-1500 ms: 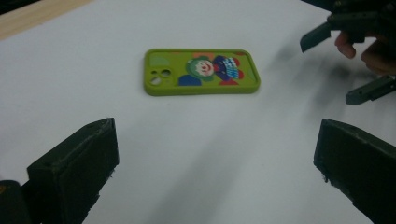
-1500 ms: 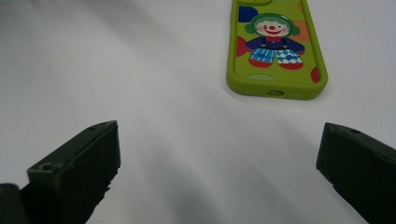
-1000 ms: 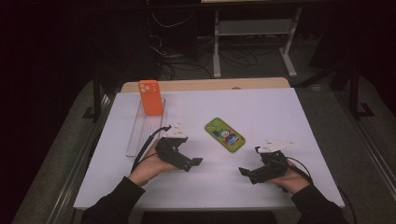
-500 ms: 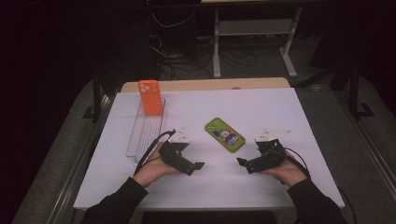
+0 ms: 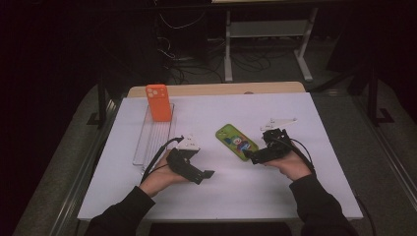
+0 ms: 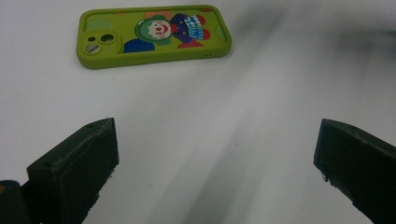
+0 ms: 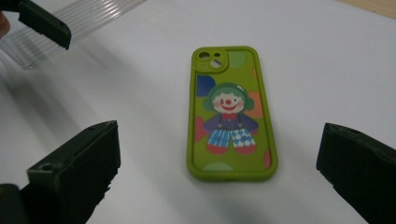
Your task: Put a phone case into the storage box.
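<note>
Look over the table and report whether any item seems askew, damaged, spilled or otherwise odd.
Nothing looks damaged or spilled. The green phone case lies flat, picture side up, slanted across the white table, unlike the orange phone case, which stands upright at the far end of the clear slotted rack. Both the left gripper and the right gripper are open.

In the high view the white table (image 5: 295,123) is lit evenly from above, while everything around it, across the top of the frame and down both sides, sinks into near black. The picture is soft and slightly grainy, with small details smeared. Shadows under the hands are faint.

In the left gripper view the green phone case (image 6: 154,35) at upper left is fairly sharp; the upper right of the frame is blurred and streaked with grey, and the jaws at the bottom corners are dark with soft edges.

The right gripper view is bright and clear at centre, with soft shadows at left beneath the clear ridged tray (image 7: 70,23).
</note>
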### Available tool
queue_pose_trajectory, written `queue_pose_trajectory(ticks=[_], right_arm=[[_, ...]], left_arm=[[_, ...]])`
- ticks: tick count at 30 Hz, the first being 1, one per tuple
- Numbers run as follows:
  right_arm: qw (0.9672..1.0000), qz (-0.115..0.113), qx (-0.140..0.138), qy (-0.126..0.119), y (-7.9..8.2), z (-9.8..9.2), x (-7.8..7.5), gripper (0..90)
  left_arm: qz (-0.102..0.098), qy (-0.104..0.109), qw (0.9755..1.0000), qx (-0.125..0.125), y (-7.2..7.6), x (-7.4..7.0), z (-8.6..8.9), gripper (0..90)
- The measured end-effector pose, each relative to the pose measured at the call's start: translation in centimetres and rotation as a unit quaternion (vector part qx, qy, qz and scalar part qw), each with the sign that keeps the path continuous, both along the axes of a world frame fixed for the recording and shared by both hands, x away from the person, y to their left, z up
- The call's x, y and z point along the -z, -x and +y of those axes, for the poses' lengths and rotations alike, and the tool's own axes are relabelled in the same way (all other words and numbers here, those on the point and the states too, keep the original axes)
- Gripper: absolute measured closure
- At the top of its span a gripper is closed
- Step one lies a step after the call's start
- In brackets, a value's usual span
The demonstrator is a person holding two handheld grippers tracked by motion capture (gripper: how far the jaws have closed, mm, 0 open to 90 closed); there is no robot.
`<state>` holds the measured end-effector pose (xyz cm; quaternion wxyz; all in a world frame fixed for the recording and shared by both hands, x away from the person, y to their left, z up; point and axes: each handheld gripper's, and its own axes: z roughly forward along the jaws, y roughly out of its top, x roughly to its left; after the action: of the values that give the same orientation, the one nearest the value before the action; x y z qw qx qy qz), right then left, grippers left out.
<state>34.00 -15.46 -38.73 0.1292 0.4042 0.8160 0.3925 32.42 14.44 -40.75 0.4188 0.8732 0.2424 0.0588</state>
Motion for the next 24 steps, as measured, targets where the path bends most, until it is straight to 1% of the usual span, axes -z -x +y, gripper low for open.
queue_pose_trajectory(ticks=[2, 3, 5, 6, 7, 11, 13, 14, 15, 16, 17, 18, 19, 21, 22, 24], right_arm=[[1.0000, 0.001, -0.001, 0.001, -0.6, 0.3, -0.1, 0.0], [1.0000, -0.001, -0.002, 0.000, -0.8, 0.4, -0.1, 0.0], [1.0000, 0.001, -0.003, -0.001, -1.4, 0.6, -0.1, 0.0], [1.0000, 0.003, 0.001, -0.001, -1.6, 0.7, -0.2, 0.0], [1.0000, 0.003, 0.001, -0.005, -1.9, 0.8, -0.2, 0.0], [0.9999, 0.006, 0.007, -0.009, -2.7, 1.1, -0.4, 0.0], [0.9999, 0.003, 0.006, -0.010, -3.1, 1.2, -0.6, 0.0], [0.9998, 0.007, 0.010, -0.012, -3.3, 1.4, -0.7, 0.0], [0.9999, 0.005, 0.010, -0.014, -3.5, 1.4, -0.8, 0.0], [0.9999, 0.003, 0.009, -0.012, -3.7, 1.5, -0.9, 0.0], [0.9998, 0.006, 0.012, -0.014, -3.9, 1.6, -1.1, 0.0], [0.9999, 0.001, 0.010, -0.013, -4.1, 1.7, -1.1, 0.0], [0.9998, 0.005, 0.012, -0.013, -4.3, 1.8, -1.3, 0.0], [0.9999, 0.003, 0.008, -0.014, -4.7, 2.0, -1.4, 0.0], [0.9998, 0.006, 0.011, -0.013, -4.9, 2.1, -1.5, 0.0], [0.9998, 0.006, 0.014, -0.012, -5.3, 2.3, -1.8, 0.0]], left_arm=[[0.000, 0.003, 1.0000, -0.002, 0.0, 0.0, 0.0, 0.0], [-0.003, 0.001, 1.0000, 0.000, -0.1, -0.1, 0.1, 0.0], [0.001, 0.000, 1.0000, -0.002, 0.0, 0.0, 0.1, 0.0], [0.003, 0.000, 1.0000, -0.003, 0.0, 0.0, 0.1, 0.0], [0.003, -0.004, 1.0000, 0.000, 0.0, 0.0, 0.1, 0.0], [0.005, -0.005, 1.0000, 0.001, 0.0, 0.0, 0.1, 0.0], [0.000, -0.009, 0.9999, 0.006, 0.0, -0.1, 0.1, 0.0], [0.001, -0.008, 1.0000, 0.005, 0.0, -0.1, 0.1, 0.0], [0.001, -0.007, 1.0000, 0.005, 0.0, -0.1, 0.1, 0.0], [0.002, -0.001, 1.0000, 0.001, 0.0, 0.0, 0.0, 0.0], [0.003, 0.000, 1.0000, 0.001, 0.0, 0.0, 0.0, 0.0], [0.003, -0.001, 1.0000, 0.000, 0.1, 0.0, 0.0, 0.0], [0.004, 0.000, 1.0000, -0.001, 0.1, 0.0, 0.0, 0.0], [0.004, 0.002, 1.0000, -0.001, 0.0, 0.0, 0.0, 0.0], [0.001, -0.005, 1.0000, 0.003, 0.0, -0.1, 0.1, 0.0], [0.001, -0.004, 1.0000, 0.005, -0.1, -0.2, 0.2, 0.0]])
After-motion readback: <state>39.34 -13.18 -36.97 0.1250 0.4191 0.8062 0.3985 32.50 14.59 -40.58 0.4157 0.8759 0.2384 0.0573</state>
